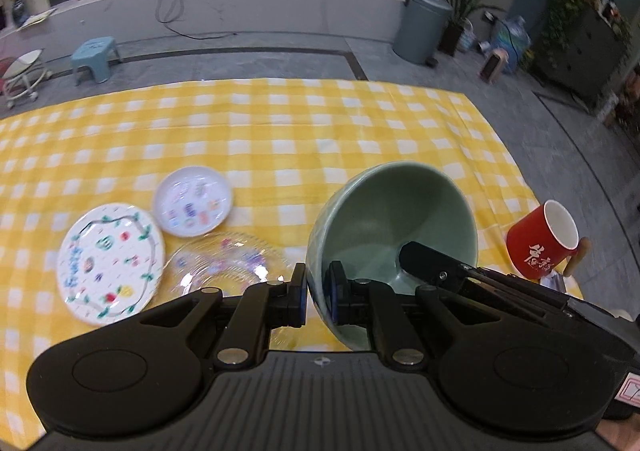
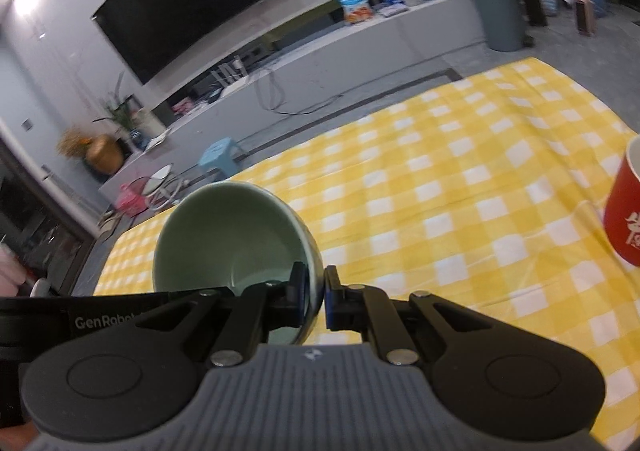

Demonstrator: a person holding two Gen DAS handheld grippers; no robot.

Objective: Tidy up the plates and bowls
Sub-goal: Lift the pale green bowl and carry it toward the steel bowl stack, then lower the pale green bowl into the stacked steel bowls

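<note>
**Green bowl pinched by both grippers above the checked cloth**

Nearest the lens in the left wrist view, the left gripper (image 1: 318, 293) has its jaws nearly closed on the wall of the green bowl (image 1: 394, 227), one pad outside and one inside the rim. The bowl is tilted, its mouth facing away from the camera and upward. A black finger of the other tool reaches into the bowl from the right side of that view. In the right wrist view, the right gripper (image 2: 316, 297) is likewise nearly closed on the same bowl's wall (image 2: 228, 235), with one pad inside and one outside.

On the yellow-and-white checked tablecloth (image 1: 280, 131), toward its near left part, lie three plates close together: a white plate with a green vine pattern (image 1: 110, 263), a smaller white plate with coloured motifs (image 1: 194, 201) just behind it, and a clear glass plate (image 1: 224, 263) beside them, partly hidden by the left gripper. Whether they overlap is hard to tell through the blur. A red mug (image 1: 544, 239) stands near the cloth's right edge, well apart from the plates.
</note>
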